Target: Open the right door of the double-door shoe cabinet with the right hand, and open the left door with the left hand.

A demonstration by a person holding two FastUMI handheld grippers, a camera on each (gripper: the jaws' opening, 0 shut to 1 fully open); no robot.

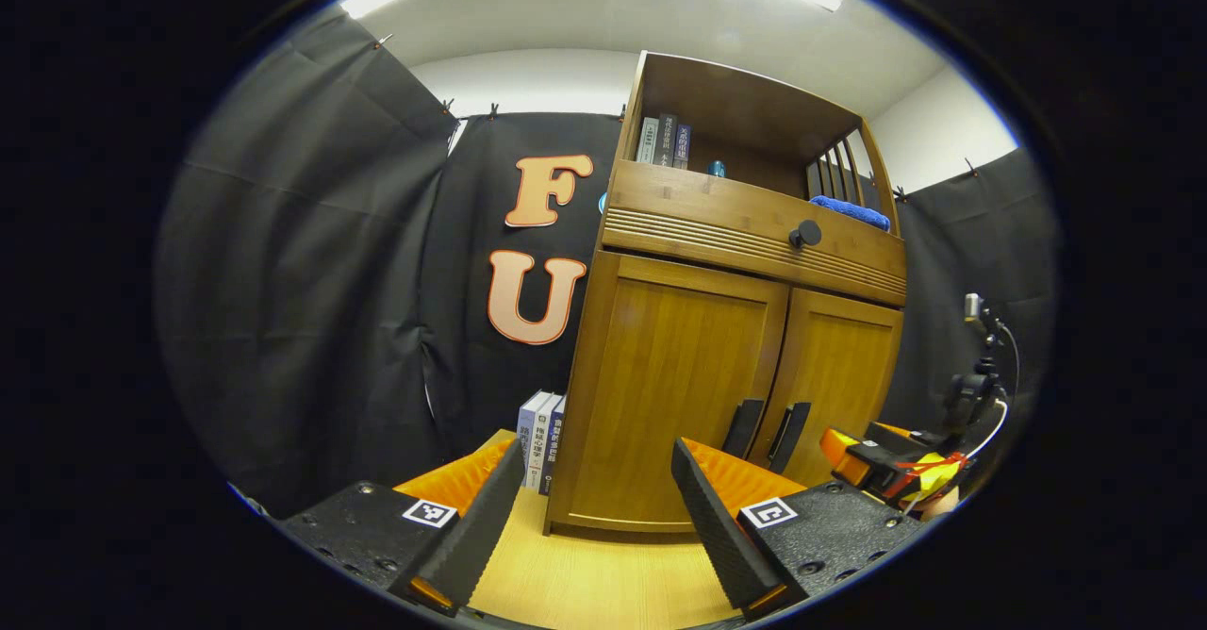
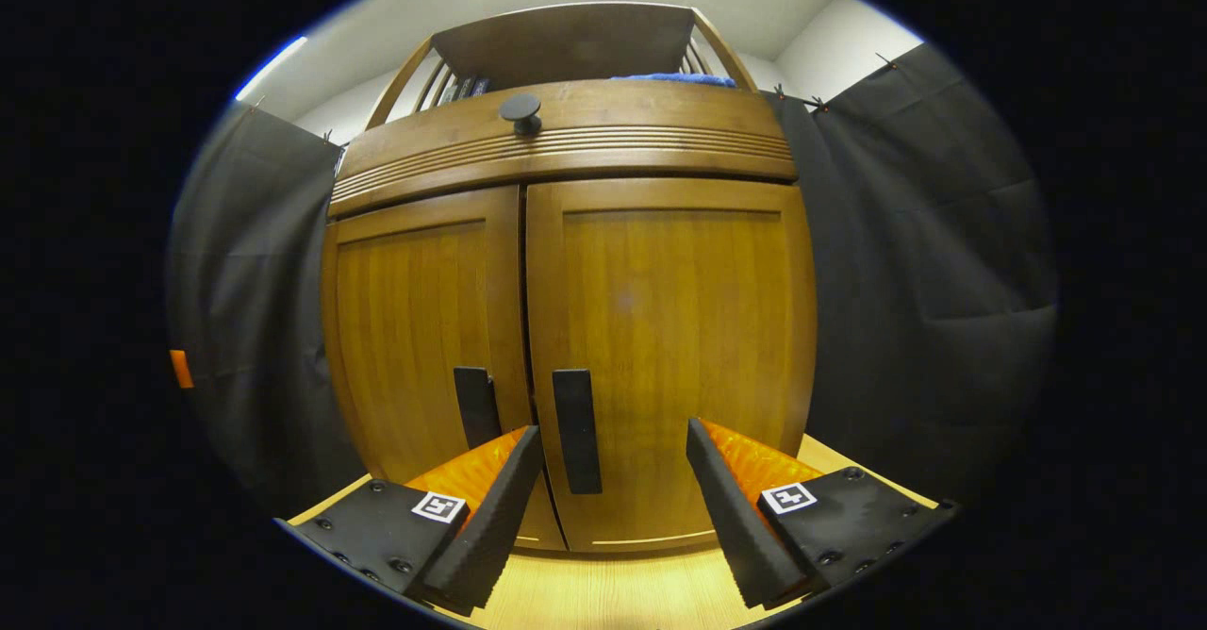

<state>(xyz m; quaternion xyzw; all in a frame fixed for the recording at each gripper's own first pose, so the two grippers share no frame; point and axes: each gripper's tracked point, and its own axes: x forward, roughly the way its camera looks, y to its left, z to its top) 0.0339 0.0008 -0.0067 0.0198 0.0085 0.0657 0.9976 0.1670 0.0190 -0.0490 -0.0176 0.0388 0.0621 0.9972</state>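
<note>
So the shoe cabinet sits on a light wooden floor against the black cloth wall, and both doors are shut. In the right gripper view the right gripper is right up close to the front, fingers spread wide with nothing between them, lined up roughly around the dark handle of the right door. That handle stands upright between the two fingers, but whether anything touches it, can't tell. The left door has its own handle just beside it, across the middle seam. Above the doors there's a drawer with a round knob.

In the left gripper view the left gripper hangs back off to the cabinet's left corner, also wide open and holding nothing. The other gripper shows low at the right near the door handles. A few books stand on the floor beside the cabinet, more books and a blue cloth sit on the top shelf.
</note>
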